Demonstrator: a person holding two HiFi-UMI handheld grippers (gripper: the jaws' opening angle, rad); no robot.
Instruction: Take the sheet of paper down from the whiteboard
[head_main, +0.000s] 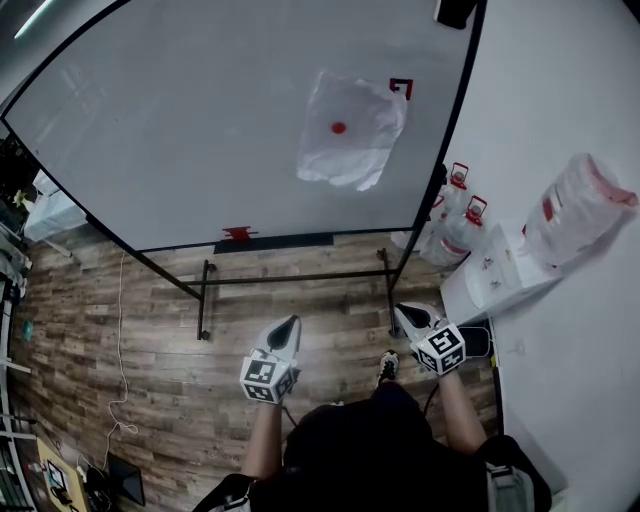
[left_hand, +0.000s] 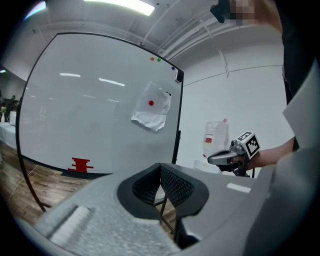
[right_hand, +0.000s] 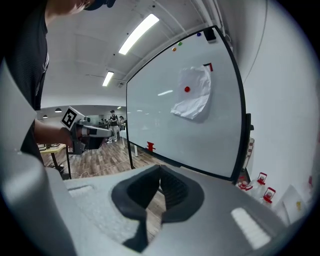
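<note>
A crumpled white sheet of paper (head_main: 350, 135) hangs on the whiteboard (head_main: 180, 130), pinned near its top by a red round magnet (head_main: 338, 128). The paper (left_hand: 151, 112) also shows in the left gripper view, and in the right gripper view the paper (right_hand: 192, 97) is upper right of centre. Both grippers are well short of the board, at about waist height. My left gripper (head_main: 292, 324) is shut with nothing in it, pads touching (left_hand: 160, 171). My right gripper (head_main: 402, 314) is shut and empty too (right_hand: 160, 176).
A red object (head_main: 238, 234) sits on the board's bottom tray. The stand's black legs (head_main: 205, 300) rest on the wood floor. Water jugs with red caps (head_main: 455, 205) and a white cabinet (head_main: 490, 275) bearing a plastic bag (head_main: 578, 205) stand at right. A cable (head_main: 122, 340) trails at left.
</note>
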